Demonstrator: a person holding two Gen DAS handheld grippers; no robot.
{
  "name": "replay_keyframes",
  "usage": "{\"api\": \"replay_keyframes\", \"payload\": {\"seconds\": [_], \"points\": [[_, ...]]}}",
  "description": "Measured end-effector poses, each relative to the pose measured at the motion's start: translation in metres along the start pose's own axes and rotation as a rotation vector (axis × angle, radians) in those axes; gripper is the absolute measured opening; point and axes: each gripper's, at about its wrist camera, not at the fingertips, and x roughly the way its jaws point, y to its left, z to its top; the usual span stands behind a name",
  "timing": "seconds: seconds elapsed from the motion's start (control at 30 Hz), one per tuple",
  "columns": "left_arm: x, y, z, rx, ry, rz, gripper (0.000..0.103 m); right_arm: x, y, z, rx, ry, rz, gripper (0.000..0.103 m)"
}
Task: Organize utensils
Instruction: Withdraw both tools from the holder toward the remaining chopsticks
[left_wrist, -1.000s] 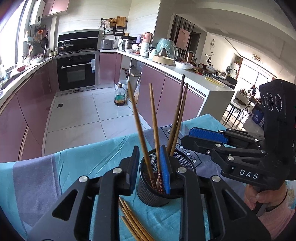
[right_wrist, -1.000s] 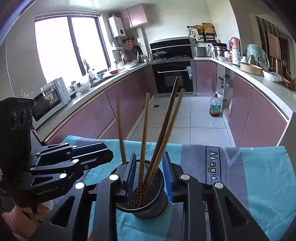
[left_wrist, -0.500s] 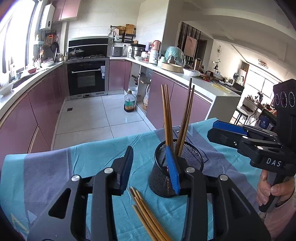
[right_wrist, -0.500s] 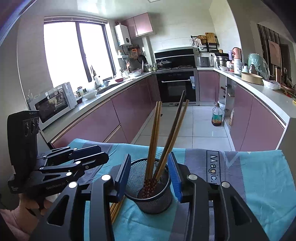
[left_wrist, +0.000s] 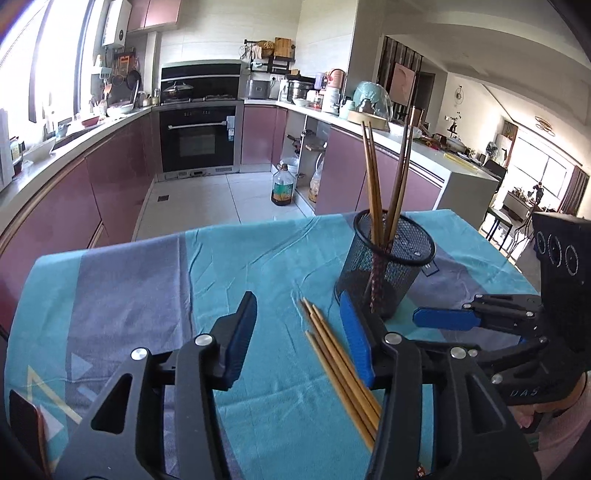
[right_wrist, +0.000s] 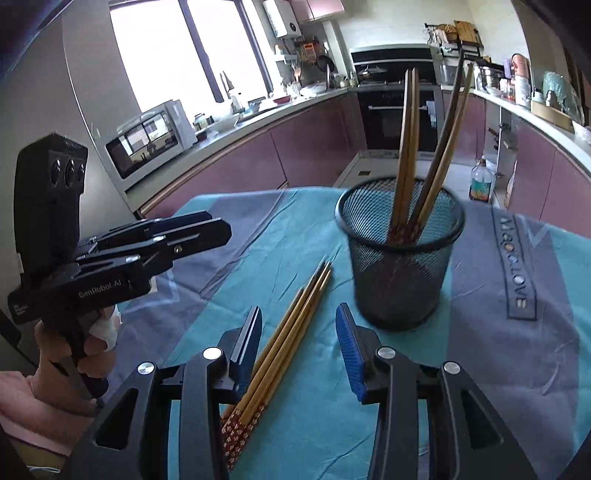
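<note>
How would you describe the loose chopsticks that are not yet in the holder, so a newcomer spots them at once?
Start at the teal and grey tablecloth covering the table, then find the black mesh holder standing on it. Just beside its base lies a bundle of light wooden chopsticks flat on the cloth. Unlike the chopsticks in the holder, which stand upright, these lie down, red patterned ends toward the right gripper.

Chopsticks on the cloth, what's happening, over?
Left gripper and right gripper open, holding nothing, fingers just moving. Loose chopsticks flat beside mesh cup; four already stand inside. Nothing blocking them.
</note>
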Motion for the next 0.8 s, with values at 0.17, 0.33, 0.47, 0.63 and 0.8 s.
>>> {"api": "replay_keyframes", "payload": {"seconds": [0.17,0.33,0.47,0.63,0.8], "points": [[0.006,0.011,-0.026,-0.029,0.047,0.001,0.047,0.026,0.022,-0.018,-0.028,0.084,0.060,0.023],[0.014,0.007,-0.035,-0.044,0.067,-0.005,0.047,0.039,0.023,-0.023,-0.013,0.131,0.058,0.017],[0.014,0.006,-0.039,-0.041,0.076,-0.008,0.047,0.033,0.024,-0.024,-0.016,0.119,0.045,0.017],[0.020,-0.001,-0.048,-0.022,0.108,-0.019,0.047,0.031,0.019,-0.028,0.009,0.111,0.030,0.017],[0.032,-0.009,-0.063,0.006,0.162,-0.029,0.047,0.032,0.013,-0.030,0.029,0.117,0.010,0.017]]}}
